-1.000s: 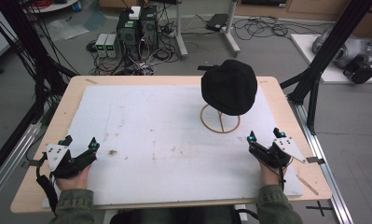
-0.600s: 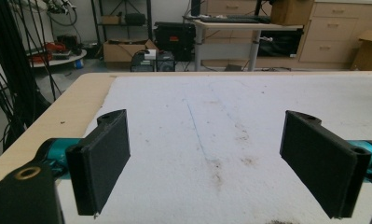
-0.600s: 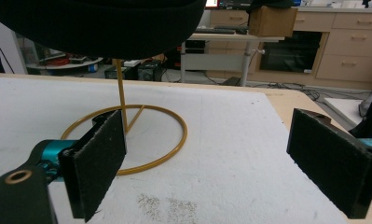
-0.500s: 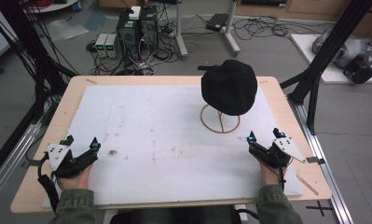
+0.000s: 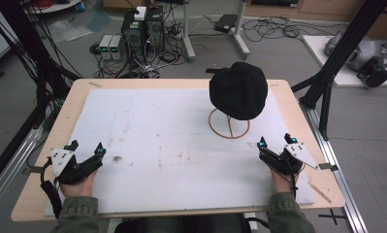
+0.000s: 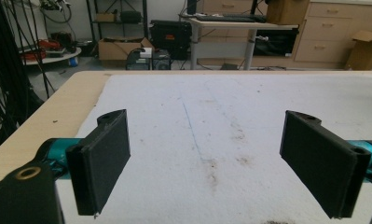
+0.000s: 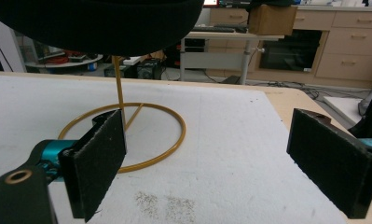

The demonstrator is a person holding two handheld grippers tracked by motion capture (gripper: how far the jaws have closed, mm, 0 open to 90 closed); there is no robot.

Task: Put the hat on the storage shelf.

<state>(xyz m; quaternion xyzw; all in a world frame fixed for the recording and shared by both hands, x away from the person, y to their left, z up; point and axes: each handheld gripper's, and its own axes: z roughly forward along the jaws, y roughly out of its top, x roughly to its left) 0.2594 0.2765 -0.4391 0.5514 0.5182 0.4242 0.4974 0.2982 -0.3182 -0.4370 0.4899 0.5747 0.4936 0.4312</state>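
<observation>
A black cap (image 5: 238, 90) (image 7: 95, 23) sits on top of a thin gold wire stand with a ring base (image 5: 229, 126) (image 7: 127, 135) at the back right of the table. My right gripper (image 5: 277, 142) (image 7: 211, 163) rests near the front right, just in front of the stand, open with nothing between its jaws. Near the front left, my left gripper (image 5: 87, 147) (image 6: 207, 161) also stands open and empty over the white mat (image 5: 171, 145) (image 6: 230, 112).
The white mat covers most of the wooden table (image 5: 74, 97) and bears small brown stains (image 5: 117, 158). Computer boxes and cables (image 5: 142, 29) lie on the floor behind the table. Black frame legs (image 5: 336, 58) stand at the right.
</observation>
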